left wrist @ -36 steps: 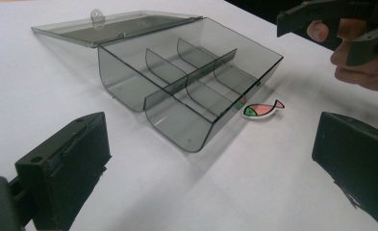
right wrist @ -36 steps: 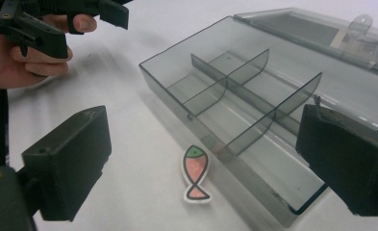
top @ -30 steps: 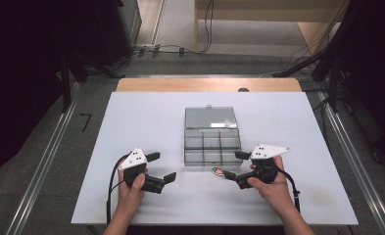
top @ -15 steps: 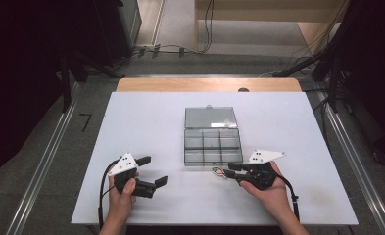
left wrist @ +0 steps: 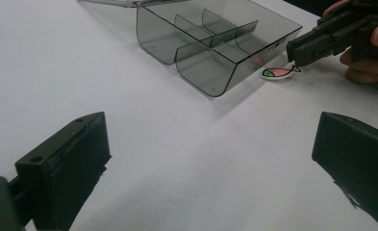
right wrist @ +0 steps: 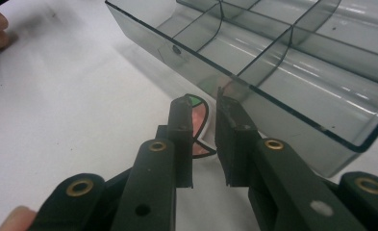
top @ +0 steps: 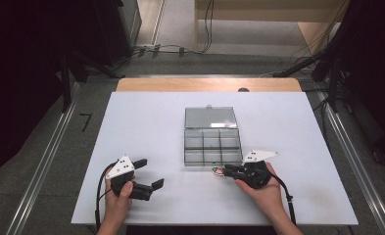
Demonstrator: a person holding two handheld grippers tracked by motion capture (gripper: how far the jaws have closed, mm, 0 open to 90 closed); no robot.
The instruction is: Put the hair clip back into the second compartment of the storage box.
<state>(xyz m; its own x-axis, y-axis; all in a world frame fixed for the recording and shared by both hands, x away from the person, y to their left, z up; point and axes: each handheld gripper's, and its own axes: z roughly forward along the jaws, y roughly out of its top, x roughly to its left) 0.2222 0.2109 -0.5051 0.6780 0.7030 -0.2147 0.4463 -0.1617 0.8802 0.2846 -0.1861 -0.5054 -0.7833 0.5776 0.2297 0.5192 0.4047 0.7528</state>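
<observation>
The white table point(top: 146, 127) is left bare over its whole left half and along its near edge, so free passage is given there on all sides. The only standing obstacle is the clear compartment box point(top: 212, 143), placed right of centre with its lid point(top: 211, 117) laid open flat on the far side. Little room is left in front of the box: the fish sticker point(left wrist: 279, 72) lies flat just beside the near wall, and the narrowly parted right gripper point(right wrist: 204, 113) is held low over it, close against that wall. The left gripper point(left wrist: 210, 159), jaws wide apart, is kept well apart from the box, with open table between.
</observation>
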